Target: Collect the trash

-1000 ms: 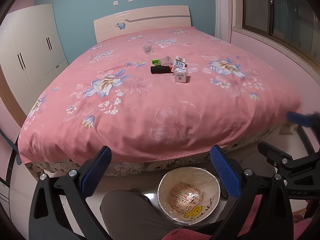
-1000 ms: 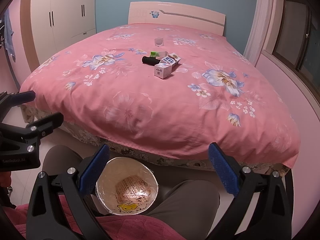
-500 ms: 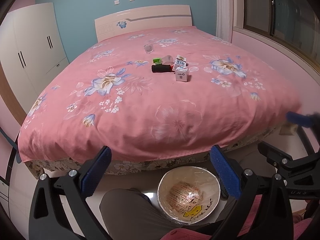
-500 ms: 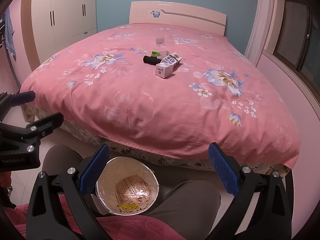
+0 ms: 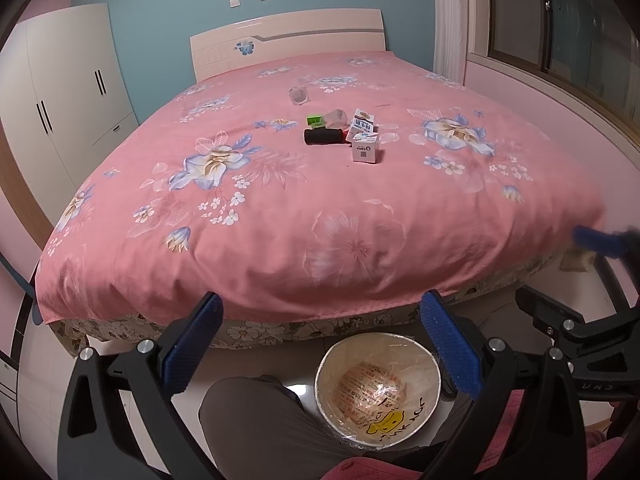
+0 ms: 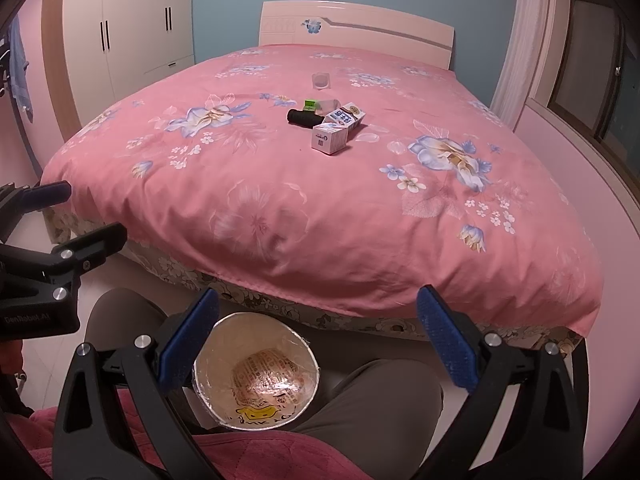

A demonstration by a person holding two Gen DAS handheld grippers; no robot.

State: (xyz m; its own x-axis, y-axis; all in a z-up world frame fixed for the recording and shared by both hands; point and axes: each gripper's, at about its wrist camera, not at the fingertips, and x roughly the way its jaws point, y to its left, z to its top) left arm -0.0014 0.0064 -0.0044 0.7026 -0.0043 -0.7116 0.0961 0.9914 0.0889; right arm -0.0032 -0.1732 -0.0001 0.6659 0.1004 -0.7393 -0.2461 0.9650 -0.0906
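Note:
Trash lies in a cluster mid-bed on the pink floral bedspread (image 5: 280, 216): a white carton (image 5: 365, 151) (image 6: 329, 139), a second milk carton (image 5: 363, 120) (image 6: 347, 116), a black roll (image 5: 322, 136) (image 6: 304, 117), a green packet (image 5: 314, 120) (image 6: 309, 104) and a clear plastic cup (image 5: 299, 95) (image 6: 321, 80). A lined paper bin (image 5: 378, 388) (image 6: 256, 372) stands on the floor between the person's knees. My left gripper (image 5: 320, 344) and right gripper (image 6: 316, 340) are both open and empty, held low in front of the bed's foot, far from the trash.
White wardrobe (image 5: 60, 112) (image 6: 132, 32) stands left of the bed. The headboard (image 6: 356, 28) is at the back, and a window ledge (image 5: 560, 92) runs along the right. The person's knee (image 5: 256, 420) is beside the bin.
Both views have edged slightly closer to the bed. Nothing was taken hold of or moved.

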